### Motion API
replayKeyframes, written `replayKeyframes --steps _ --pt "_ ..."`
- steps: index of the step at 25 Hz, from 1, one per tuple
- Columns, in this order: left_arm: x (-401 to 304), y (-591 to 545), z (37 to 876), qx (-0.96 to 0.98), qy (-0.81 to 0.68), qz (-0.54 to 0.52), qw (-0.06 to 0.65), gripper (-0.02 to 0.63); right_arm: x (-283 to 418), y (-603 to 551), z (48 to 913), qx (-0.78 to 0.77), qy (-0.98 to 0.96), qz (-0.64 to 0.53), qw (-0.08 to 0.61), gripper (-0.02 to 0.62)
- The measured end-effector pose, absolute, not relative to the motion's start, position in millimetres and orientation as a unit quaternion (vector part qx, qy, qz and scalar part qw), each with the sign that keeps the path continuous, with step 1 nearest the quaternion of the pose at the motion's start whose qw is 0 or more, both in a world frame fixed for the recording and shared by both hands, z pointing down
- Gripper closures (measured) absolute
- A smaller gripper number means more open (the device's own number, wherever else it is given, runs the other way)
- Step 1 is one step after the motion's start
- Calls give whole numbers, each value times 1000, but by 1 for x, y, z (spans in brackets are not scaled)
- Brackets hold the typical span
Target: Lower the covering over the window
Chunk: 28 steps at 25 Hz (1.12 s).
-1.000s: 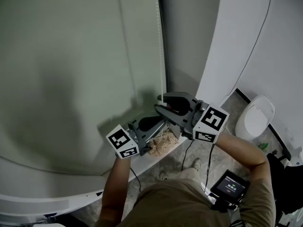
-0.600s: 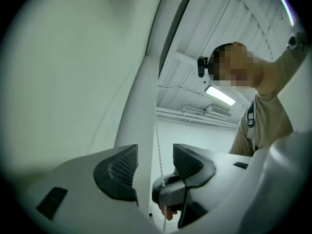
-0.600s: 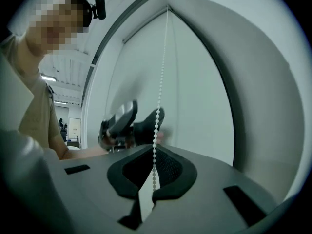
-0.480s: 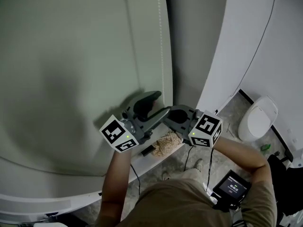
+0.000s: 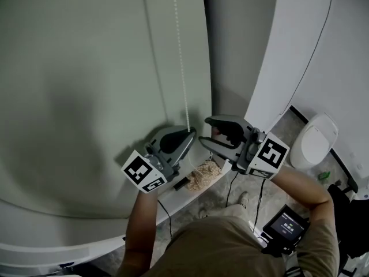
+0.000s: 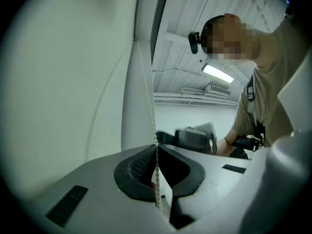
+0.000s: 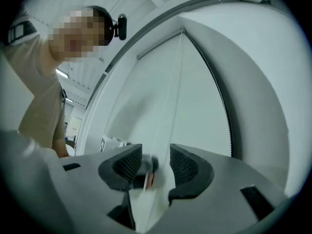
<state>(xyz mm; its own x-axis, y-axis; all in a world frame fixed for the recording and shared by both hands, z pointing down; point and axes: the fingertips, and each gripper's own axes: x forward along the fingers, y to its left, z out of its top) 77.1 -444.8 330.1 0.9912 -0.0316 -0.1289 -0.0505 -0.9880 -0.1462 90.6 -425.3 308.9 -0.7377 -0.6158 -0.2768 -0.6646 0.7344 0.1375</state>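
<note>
- Between the pads of my left tool [image 6: 156,147] the bead chain [image 6: 150,107] is pinched at the very tips, with the jaws closed tight on it.
- From that grip the chain climbs away with its long axis upright, leaning only slightly. A short tail hangs on below the pads, toward the tool's body.
- Just to the right of it sits my right tool [image 7: 155,150], close beside the chain. Its jaws have just been opening and now stand well apart.
- Within that gap a pale, blurred strand shows, and neither pad presses on it. Whether it lies between the pads or just beyond them I cannot tell.
- Behind both tools hangs the blind [image 5: 75,85], flat and grey-green across the left of the head view. The chain runs up close in front of its right part and out past the top edge.
</note>
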Motion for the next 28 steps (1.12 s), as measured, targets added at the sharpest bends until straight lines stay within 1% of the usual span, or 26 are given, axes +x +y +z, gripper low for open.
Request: replayKeyframes --steps 3,4,5,6,9,10,11,12,15,17,19,21,23,24,25,26,28 --pt "90 -428 375 -998 0 26 51 583 91 -432 286 -355 922 93 127 433" --pt "92 -424 384 -999 -4 25 40 583 89 -436 285 -358 922 82 125 475" --pt "91 -422 389 -999 -5 28 31 583 88 -438 287 -359 923 72 121 560" --pt "89 -422 390 -999 -4 33 27 583 87 -439 288 -359 923 62 121 580" --pt "80 -417 381 -998 -29 51 35 579 90 -441 292 -366 921 48 123 588" --pt "75 -417 371 -996 -41 72 28 432 92 -442 297 -367 921 44 122 588" --pt "70 -420 356 -994 -44 100 18 310 92 -442 305 -365 923 35 117 589" --pt "65 -425 338 -991 -36 129 12 308 89 -442 318 -359 927 25 106 589" --pt "69 -437 291 -984 -14 178 13 310 70 -436 356 -338 939 6 64 589" --pt "85 -437 282 -987 -16 157 25 315 62 -436 361 -328 943 -1 55 589" --pt "94 -436 286 -991 -19 127 39 580 59 -437 360 -321 946 -5 50 589" --pt "89 -437 288 -991 -22 127 37 583 61 -437 360 -317 947 8 40 589" --pt "79 -443 292 -990 -2 132 51 583 66 -430 360 -315 947 53 33 588" --pt "75 -447 298 -990 11 126 60 583 70 -426 358 -317 945 71 41 562" --pt "73 -452 309 -991 20 116 65 583 77 -424 354 -321 942 80 58 498" --pt "72 -456 323 -992 24 104 61 583 84 -423 348 -331 937 81 79 467" --pt "74 -460 354 -996 18 81 38 583 97 -428 334 -358 924 76 111 463"
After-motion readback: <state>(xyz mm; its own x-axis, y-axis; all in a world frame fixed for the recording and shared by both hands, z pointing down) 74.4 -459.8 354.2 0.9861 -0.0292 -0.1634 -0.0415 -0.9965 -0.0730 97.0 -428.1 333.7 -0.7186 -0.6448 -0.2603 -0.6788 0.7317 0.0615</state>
